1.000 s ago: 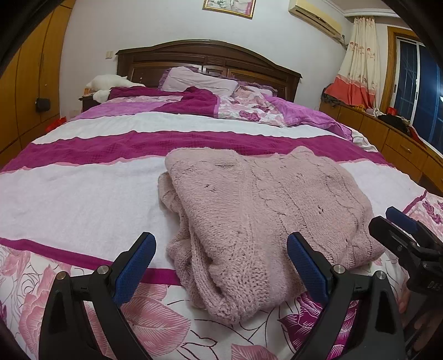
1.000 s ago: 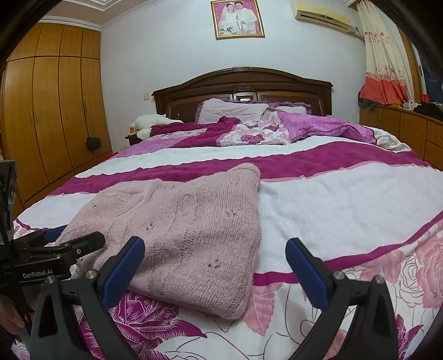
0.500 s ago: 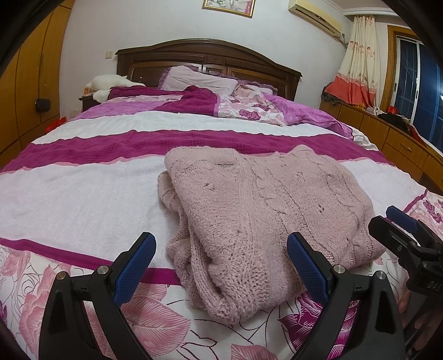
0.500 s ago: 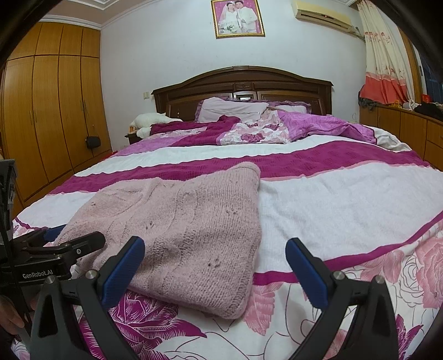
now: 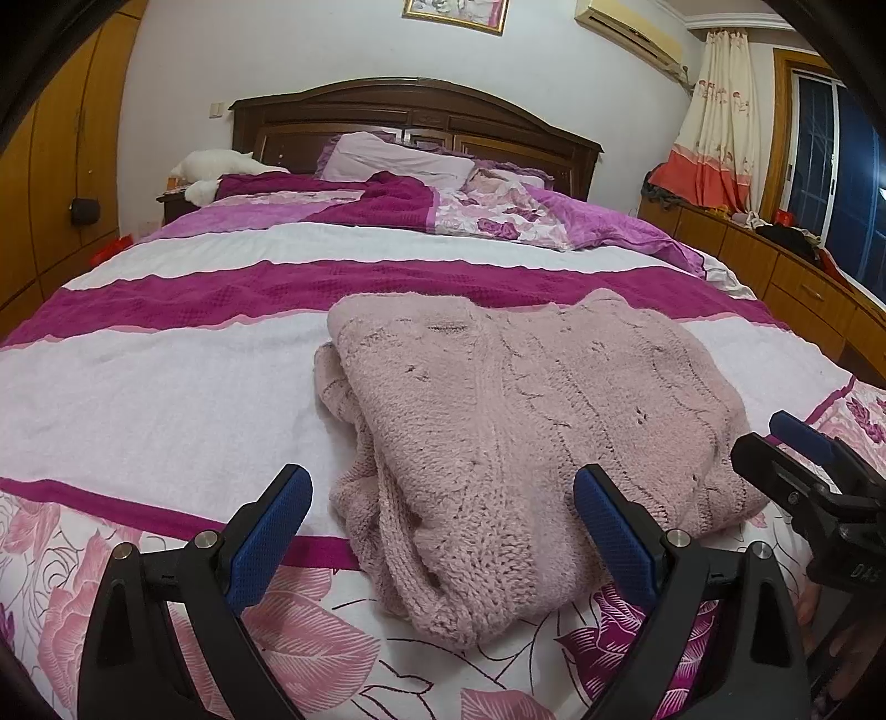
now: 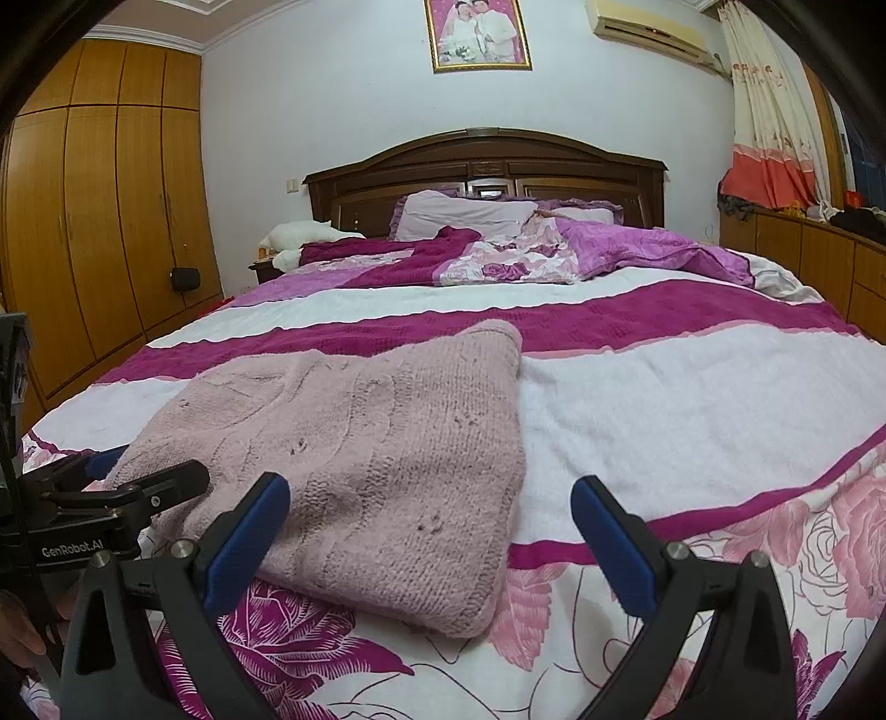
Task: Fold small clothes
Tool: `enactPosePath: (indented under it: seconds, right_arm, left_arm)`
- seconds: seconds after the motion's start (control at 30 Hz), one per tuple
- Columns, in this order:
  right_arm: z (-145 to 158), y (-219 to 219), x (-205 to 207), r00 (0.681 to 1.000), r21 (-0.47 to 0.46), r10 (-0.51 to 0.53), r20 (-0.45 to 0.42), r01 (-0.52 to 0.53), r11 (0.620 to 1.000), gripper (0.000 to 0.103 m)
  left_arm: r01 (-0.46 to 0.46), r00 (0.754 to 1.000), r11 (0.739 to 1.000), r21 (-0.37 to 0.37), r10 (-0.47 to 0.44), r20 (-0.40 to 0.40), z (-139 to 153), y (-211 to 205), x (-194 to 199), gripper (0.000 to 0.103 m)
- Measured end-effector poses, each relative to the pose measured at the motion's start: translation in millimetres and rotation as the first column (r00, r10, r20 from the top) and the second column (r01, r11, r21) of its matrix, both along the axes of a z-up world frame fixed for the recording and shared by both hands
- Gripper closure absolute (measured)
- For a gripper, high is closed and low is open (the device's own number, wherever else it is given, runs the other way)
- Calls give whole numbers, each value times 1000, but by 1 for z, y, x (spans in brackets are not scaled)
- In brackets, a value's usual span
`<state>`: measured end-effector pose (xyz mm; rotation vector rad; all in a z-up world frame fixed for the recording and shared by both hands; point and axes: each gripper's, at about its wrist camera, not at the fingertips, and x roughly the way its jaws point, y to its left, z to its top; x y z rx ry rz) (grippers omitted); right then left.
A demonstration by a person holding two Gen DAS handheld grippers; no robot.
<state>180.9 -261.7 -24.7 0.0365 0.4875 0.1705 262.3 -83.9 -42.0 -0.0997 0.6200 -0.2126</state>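
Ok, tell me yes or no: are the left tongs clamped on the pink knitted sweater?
No, the left tongs stand wide open above the folded pink knitted sweater, with neither blue pad pinching the fabric.

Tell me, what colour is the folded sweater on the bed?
The sweater is pale dusty pink, in a cable knit. The left wrist view shows it best.

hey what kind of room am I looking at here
A home bedroom, most likely: a big bed with a dark wooden headboard, pillows, a wooden wardrobe and a framed wedding portrait. A pink knit sweater lies folded on it.
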Motion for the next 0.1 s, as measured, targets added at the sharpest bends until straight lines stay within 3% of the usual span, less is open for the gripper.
enactPosePath:
  seconds: [0.1]
  right_arm:
    - [0, 0, 1, 1000, -1, 0, -1, 0, 1000, 0]
  left_arm:
    - [1, 1000, 1000, 0, -1, -3, 0, 0, 1, 26]
